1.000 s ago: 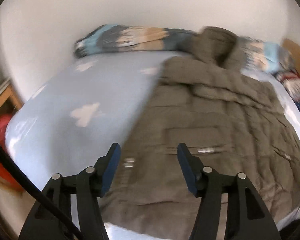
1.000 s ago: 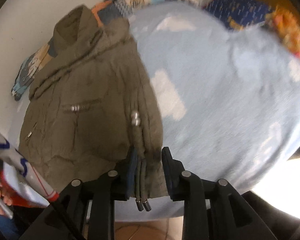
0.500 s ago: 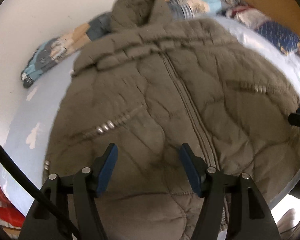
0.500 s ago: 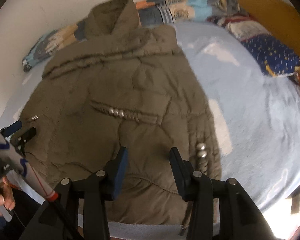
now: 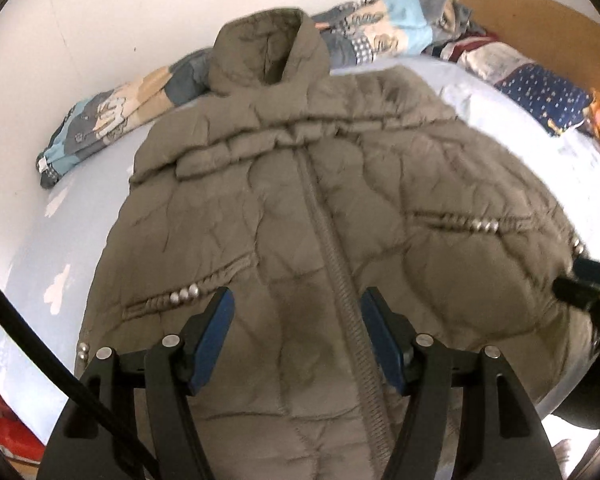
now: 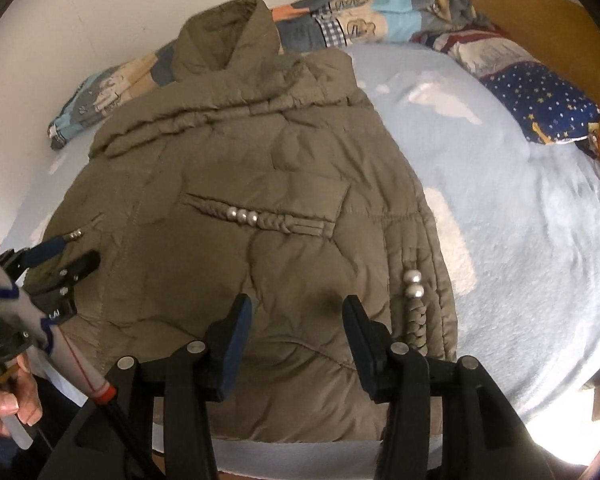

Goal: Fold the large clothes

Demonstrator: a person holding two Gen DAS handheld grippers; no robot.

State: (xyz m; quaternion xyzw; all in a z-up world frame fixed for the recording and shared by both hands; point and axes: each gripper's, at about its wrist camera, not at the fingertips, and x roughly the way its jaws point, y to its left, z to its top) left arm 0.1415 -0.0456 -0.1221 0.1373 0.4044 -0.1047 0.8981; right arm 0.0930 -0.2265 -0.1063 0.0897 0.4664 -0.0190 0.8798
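An olive-brown padded jacket (image 5: 300, 216) lies front up on the light blue bed sheet (image 5: 52, 240), hood toward the wall, zipper running down its middle. My left gripper (image 5: 296, 304) hovers open over the lower front beside the zipper, with nothing between its blue pads. In the right wrist view the jacket (image 6: 236, 184) fills the centre, and my right gripper (image 6: 298, 306) stands above its hem, left of the beaded cord. Its jaws are opening and hold nothing. The left gripper (image 6: 60, 256) shows at the jacket's left edge, the right gripper (image 5: 576, 280) at its right edge.
A rolled patterned blanket (image 5: 132, 108) lies along the white wall. A navy star-print pillow (image 6: 540, 104) and a wooden headboard (image 6: 540, 12) are at the right. Bare sheet (image 6: 520, 220) spreads right of the jacket. A person's hand (image 6: 4, 400) is at the lower left.
The right gripper let go of the jacket's hem edge by the cord and opened. Both views swung from the jacket's outer edges to above its front; the left jaws widened slightly.
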